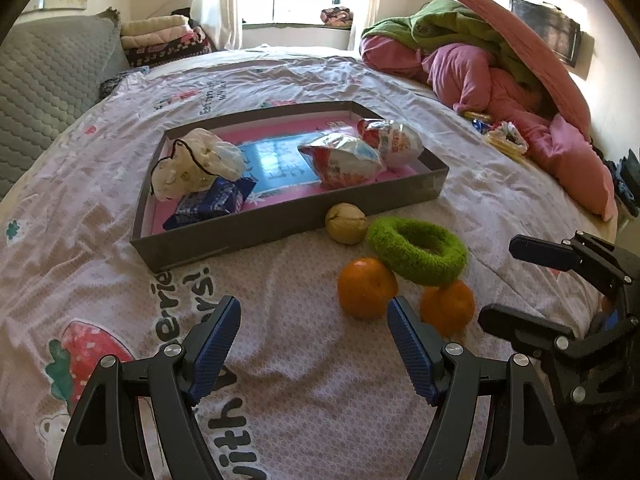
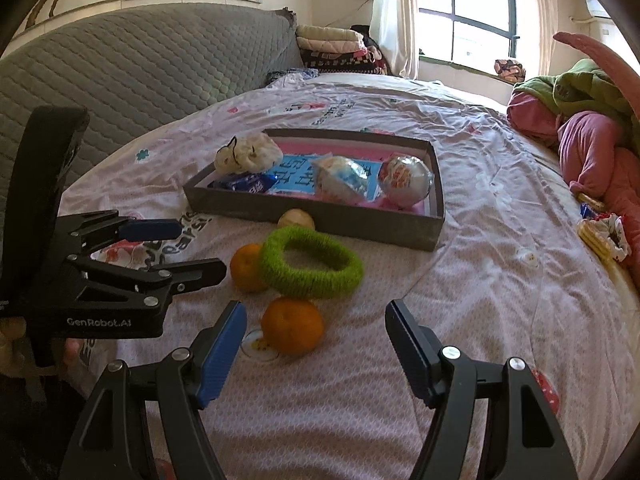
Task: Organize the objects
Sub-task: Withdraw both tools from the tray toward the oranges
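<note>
The bed (image 1: 280, 360) carries a tray (image 1: 288, 232) already holding 4 packets; the loose things lie just near of its front wall. Largest is the green ring (image 2: 310, 264), leaning on 2 oranges (image 2: 292, 330) (image 2: 248, 266), with a walnut (image 2: 296, 219) against the tray wall. The left hand-held gripper (image 1: 314, 344) and right hand-held gripper (image 2: 316, 350) both gape wide, holding nothing. The step in hand looks like loading the tray; next, the right one likely closes on the nearest orange.
</note>
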Available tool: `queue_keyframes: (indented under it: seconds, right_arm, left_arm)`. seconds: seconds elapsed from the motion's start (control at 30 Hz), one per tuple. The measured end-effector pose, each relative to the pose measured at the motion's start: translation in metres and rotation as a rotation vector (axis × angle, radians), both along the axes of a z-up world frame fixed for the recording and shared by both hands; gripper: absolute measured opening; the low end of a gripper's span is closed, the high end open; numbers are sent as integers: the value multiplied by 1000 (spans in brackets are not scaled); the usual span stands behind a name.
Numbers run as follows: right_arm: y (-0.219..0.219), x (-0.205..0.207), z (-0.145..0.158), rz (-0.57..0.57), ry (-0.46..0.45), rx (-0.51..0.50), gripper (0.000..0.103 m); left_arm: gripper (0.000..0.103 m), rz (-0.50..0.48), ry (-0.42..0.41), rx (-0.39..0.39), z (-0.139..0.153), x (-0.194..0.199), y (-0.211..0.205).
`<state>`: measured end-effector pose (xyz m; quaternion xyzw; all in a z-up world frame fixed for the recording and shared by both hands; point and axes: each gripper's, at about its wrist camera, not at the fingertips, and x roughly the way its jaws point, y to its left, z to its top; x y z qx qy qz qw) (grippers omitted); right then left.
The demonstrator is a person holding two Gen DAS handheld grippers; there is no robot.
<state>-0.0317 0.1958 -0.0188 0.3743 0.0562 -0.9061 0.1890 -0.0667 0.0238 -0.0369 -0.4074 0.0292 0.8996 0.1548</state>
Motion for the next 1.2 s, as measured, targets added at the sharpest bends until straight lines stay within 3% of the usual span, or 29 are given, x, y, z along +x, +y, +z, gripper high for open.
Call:
queue_keyframes:
  seconds: [0.33,1.2]
  right_arm:
    - [-6,1,-14,18,-56,21,71]
    - [-13,-2,-29,30,-59,49,71]
  left_arm:
    - [77,-18,-34,24,-7,-2,3]
    - [77,-34,-75,71,-18,-8,5]
